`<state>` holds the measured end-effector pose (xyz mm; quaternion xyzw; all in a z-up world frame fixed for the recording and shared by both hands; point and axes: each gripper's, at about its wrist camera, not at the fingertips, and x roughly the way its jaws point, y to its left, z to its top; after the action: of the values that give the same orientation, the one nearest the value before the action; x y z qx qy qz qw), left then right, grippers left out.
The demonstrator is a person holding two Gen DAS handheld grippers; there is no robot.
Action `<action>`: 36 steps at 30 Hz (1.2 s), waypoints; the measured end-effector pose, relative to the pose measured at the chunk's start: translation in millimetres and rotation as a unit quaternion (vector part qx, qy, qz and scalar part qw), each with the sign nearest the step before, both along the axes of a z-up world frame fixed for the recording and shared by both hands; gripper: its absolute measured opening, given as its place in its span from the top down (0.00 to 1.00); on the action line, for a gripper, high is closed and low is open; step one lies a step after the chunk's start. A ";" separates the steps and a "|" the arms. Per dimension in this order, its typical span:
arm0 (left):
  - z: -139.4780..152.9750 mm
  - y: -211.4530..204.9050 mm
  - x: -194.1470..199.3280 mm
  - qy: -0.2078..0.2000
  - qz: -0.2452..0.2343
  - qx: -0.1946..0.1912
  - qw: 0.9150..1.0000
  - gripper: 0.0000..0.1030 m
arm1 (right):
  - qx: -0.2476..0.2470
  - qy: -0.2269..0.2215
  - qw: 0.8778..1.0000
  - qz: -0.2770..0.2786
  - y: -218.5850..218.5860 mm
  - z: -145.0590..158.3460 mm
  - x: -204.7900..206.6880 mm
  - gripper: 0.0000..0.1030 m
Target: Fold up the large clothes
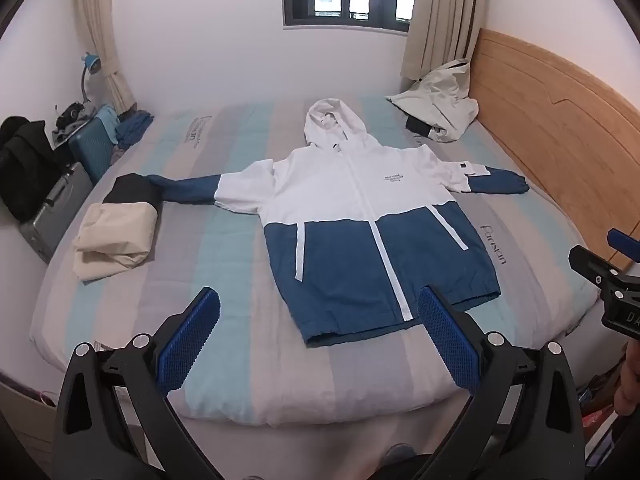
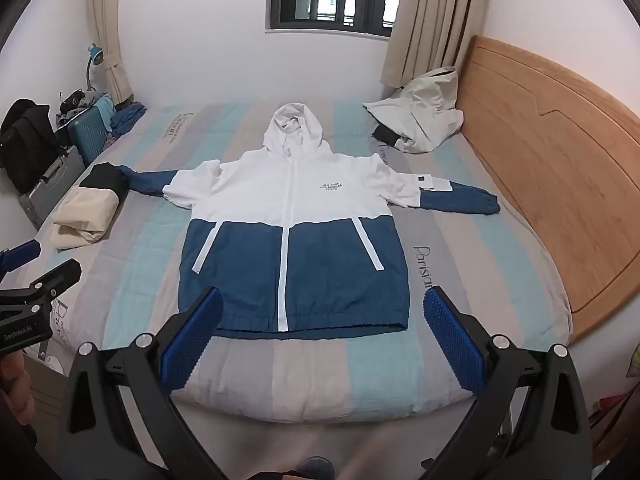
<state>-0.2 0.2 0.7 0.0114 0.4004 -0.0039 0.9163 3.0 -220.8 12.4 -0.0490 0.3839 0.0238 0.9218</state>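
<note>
A white and blue hooded jacket [image 1: 360, 216] [image 2: 296, 216] lies flat and face up on the striped bed [image 1: 224, 264] [image 2: 132, 268], zipped, with both sleeves spread sideways and the hood toward the window. My left gripper [image 1: 320, 300] hangs open above the bed's near edge, just short of the jacket's hem. My right gripper [image 2: 323, 300] is open too, hovering over the hem with nothing between its blue pads [image 2: 452, 344]. Each gripper shows at the side of the other's view.
A folded cream and black garment [image 1: 120, 236] [image 2: 86, 212] lies by the left sleeve's cuff. A crumpled pale jacket [image 1: 436, 100] [image 2: 420, 112] sits at the far right by the wooden headboard [image 1: 560, 120] [image 2: 552, 140]. Suitcases and bags [image 1: 56, 184] [image 2: 48, 172] stand left of the bed.
</note>
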 end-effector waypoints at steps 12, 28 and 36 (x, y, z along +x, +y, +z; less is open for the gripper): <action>-3.5 -6.1 -0.5 0.007 0.006 0.006 1.000 0.06 | -0.001 -0.003 1.000 0.001 2.7 -0.5 -2.2 0.07; 1.2 6.8 -3.1 -0.015 0.002 -0.012 1.000 0.06 | 0.000 -0.001 1.000 0.002 2.1 -0.3 -1.0 0.07; -0.5 2.6 -0.1 0.016 0.001 0.009 1.000 0.06 | 0.006 -0.001 1.000 -0.003 0.2 0.4 0.2 0.07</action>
<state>-0.2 2.8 0.2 0.0194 0.4146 0.0007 0.9098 3.2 -220.6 12.8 -0.0428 0.3827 0.0233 0.9226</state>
